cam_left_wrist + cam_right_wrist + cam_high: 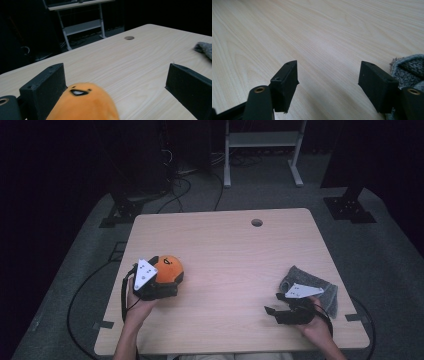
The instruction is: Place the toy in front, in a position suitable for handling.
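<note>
An orange plush toy (169,266) with a small black face sits on the left side of the wooden table (225,245). My left gripper (165,279) is open around it. In the left gripper view the toy (85,105) lies low between the jaws, close against the left one and well apart from the right one. My left gripper (115,72) has not closed on it. On the right side of the table my right gripper (274,303) is open and points left, with nothing between its jaws. A grey knitted cloth (312,285) lies just behind it.
The grey cloth (409,67) sits beside the right jaw of my right gripper (328,67), over bare table. A round cable hole (257,222) is near the table's far edge. A white metal frame (262,140) and cables stand on the floor beyond.
</note>
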{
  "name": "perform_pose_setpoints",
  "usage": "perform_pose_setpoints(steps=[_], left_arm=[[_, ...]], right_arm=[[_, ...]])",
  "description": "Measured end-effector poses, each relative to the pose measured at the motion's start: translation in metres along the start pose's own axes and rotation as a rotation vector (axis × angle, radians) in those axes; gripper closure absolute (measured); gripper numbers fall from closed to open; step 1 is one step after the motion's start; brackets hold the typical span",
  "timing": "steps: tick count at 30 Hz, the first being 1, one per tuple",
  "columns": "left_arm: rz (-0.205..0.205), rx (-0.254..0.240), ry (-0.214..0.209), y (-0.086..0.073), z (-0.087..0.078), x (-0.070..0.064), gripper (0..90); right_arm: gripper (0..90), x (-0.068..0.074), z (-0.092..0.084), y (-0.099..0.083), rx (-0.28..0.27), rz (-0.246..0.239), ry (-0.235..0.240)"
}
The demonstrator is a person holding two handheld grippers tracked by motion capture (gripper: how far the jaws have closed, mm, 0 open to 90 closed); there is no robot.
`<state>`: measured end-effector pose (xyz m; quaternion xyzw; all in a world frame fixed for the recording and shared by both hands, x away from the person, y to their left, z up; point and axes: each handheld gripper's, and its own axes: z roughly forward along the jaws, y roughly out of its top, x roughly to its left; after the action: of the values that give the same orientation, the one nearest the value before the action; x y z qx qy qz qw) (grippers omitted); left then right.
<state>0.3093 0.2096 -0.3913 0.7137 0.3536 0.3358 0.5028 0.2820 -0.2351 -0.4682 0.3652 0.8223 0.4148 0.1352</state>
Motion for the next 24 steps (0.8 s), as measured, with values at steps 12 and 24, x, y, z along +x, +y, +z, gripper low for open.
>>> perform_pose_setpoints(steps=[12, 24], left_arm=[[-0.047, 0.102, 0.029, -0.026, 0.006, 0.026, 2.2], [0.038, 0.185, 0.149, -0.054, 0.024, 0.022, 1.9]], right_arm=[[31.4, 0.002, -0.002, 0.000, -0.002, -0.007, 0.014], [31.4, 0.003, -0.003, 0.000, -0.004, -0.016, 0.014]])
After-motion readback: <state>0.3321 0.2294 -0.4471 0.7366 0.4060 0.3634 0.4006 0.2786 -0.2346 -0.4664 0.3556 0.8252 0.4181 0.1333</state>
